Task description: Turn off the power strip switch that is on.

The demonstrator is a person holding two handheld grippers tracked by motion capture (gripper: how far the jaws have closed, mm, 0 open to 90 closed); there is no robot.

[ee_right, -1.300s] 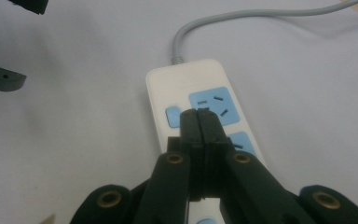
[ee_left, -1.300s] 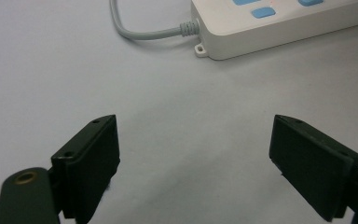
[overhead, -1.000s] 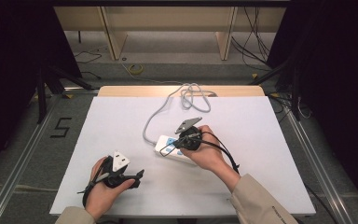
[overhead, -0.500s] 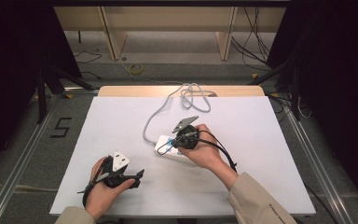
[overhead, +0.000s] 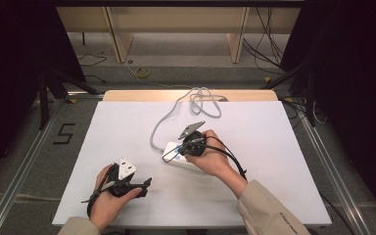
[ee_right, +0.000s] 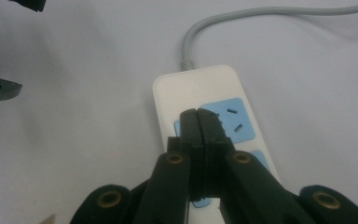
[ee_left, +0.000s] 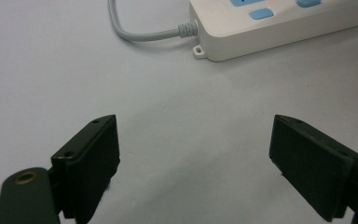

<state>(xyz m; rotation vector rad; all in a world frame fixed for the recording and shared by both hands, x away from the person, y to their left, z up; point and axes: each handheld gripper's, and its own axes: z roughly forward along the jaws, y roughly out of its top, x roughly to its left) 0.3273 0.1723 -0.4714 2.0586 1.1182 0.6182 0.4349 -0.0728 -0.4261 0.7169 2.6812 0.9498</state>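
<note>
**Closed jaws on the power strip, spread jaws waiting beside it**

Pressed flat together, the jaws of my right gripper (ee_right: 199, 122) hold nothing between them; their tips sit over the power strip (ee_right: 205, 98), at the edge of its first blue socket panel (ee_right: 230, 119). Whether they actually touch the plastic I cannot tell. My left gripper (ee_left: 193, 158) has its jaws spread wide over bare table (overhead: 274, 147), with the strip's cable end just beyond them.

In the high view the power strip (overhead: 172, 152) lies flat near the middle of the white table, mostly under my right hand (overhead: 214, 159). Its long axis runs on a diagonal, from the cable end at the far left toward my right forearm. Its grey cable (overhead: 164, 122) leaves that far-left end, curves away from the strip and ends in loose loops at the table's far edge.

My right hand is wrapped over its gripper (overhead: 176, 151) above the strip, forearm coming in from the near right, jaws aimed toward the strip's cable end. My left hand (overhead: 108, 198) rests on the table to the near left of the strip, well apart from it, its gripper (overhead: 144, 183) aimed across toward the strip.
</note>
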